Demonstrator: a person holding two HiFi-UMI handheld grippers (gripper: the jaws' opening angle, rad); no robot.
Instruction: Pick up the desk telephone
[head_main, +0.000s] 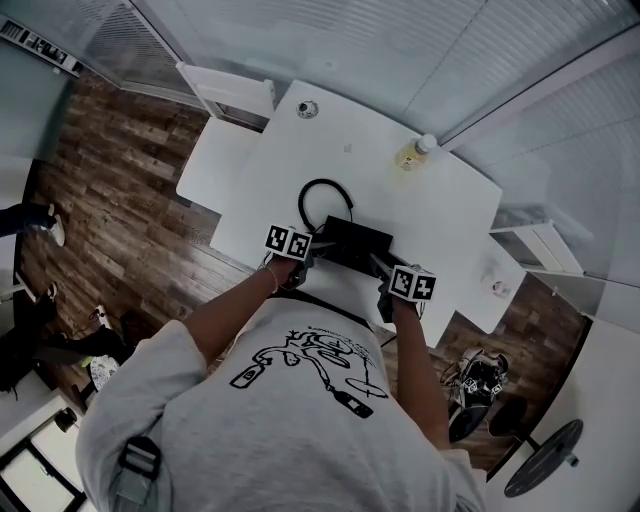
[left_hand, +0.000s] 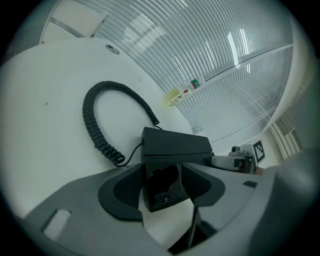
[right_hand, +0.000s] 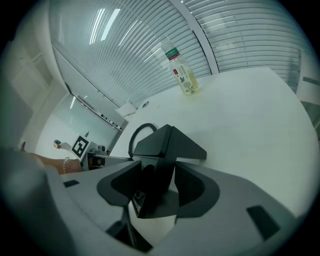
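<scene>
At the middle of the head view, a white bench (head_main: 450, 220) stands on a dark wood plank floor (head_main: 130, 190). Pale slatted blinds (head_main: 400, 50) run across the top of the frame. The black desk telephone (head_main: 355, 240) sits near the bench's lower edge, with its coiled cord (head_main: 320, 190) looped just above it. A bottle (head_main: 412, 155) of yellowish liquid stands toward the upper right, well apart from the phone. The left tongs (left_hand: 162, 187) and right tongs (right_hand: 157, 187) both stand apart, each straddling one end of the telephone without pressing on it.
</scene>
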